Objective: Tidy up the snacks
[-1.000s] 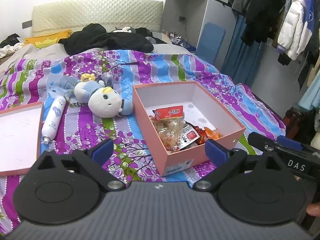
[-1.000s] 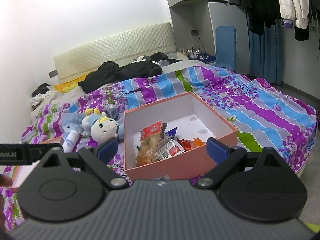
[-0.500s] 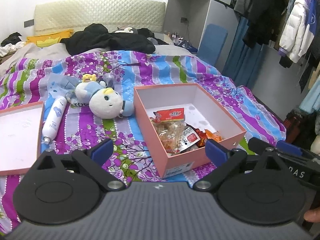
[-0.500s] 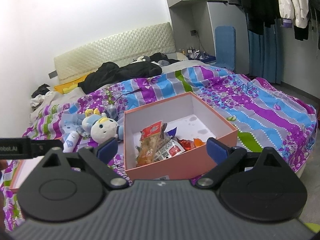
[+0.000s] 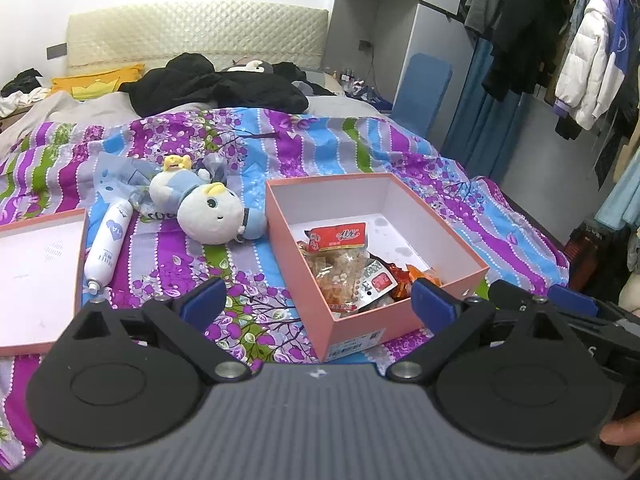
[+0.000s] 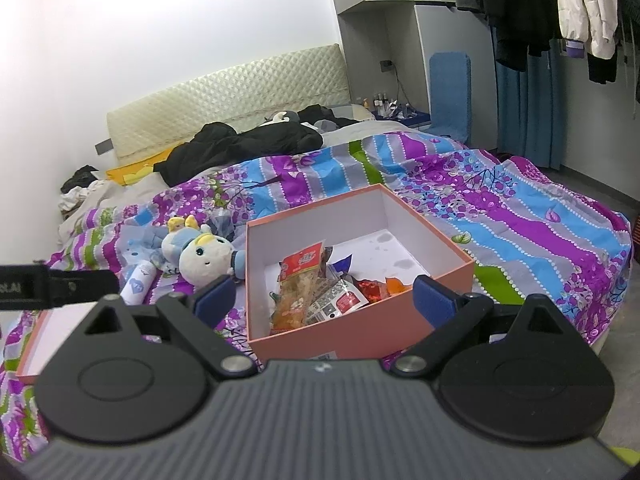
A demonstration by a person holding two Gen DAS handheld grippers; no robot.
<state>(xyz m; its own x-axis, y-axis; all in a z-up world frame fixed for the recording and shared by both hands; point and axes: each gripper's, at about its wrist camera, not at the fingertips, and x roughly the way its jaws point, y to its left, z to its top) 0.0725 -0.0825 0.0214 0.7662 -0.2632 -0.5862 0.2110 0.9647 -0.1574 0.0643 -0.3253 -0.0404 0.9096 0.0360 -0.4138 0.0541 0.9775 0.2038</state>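
Pink box [image 5: 400, 322] – near rim btwn spread fingers [image 5: 202, 304].

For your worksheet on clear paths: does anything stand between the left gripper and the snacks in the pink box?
Only the pink box's near wall. The left gripper is open and holds nothing; the snacks lie uncovered, reachable from above.

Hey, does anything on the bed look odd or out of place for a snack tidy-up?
Yes. A plush toy and a white spray bottle lie on the quilt left of the pink box. Neither is a snack. The snack packets sit jumbled inside.
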